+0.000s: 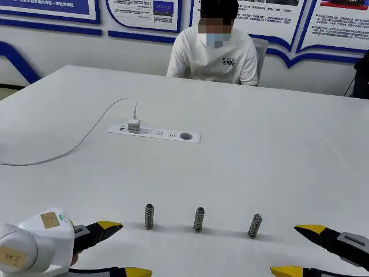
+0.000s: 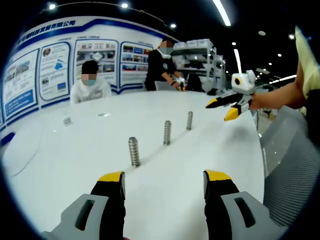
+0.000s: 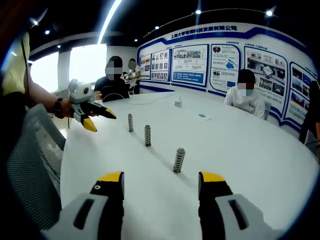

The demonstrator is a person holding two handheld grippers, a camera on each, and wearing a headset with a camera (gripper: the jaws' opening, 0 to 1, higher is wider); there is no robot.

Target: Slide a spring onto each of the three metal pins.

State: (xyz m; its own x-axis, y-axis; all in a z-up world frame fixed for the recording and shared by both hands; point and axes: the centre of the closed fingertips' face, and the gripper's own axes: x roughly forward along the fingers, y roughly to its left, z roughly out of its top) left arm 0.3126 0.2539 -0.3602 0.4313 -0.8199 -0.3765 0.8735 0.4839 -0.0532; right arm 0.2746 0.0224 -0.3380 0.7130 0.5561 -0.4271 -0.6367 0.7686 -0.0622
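Three upright metal pins stand in a row on the white table, each with a spring around it: the left pin, the middle pin and the right pin. My left gripper is open at the near left, empty, short of the left pin. My right gripper is open at the near right, empty, beside the right pin.
A white power strip with a plugged charger and cable lies mid-table. A person in a white shirt sits at the far side. A mesh chair is by the near edge.
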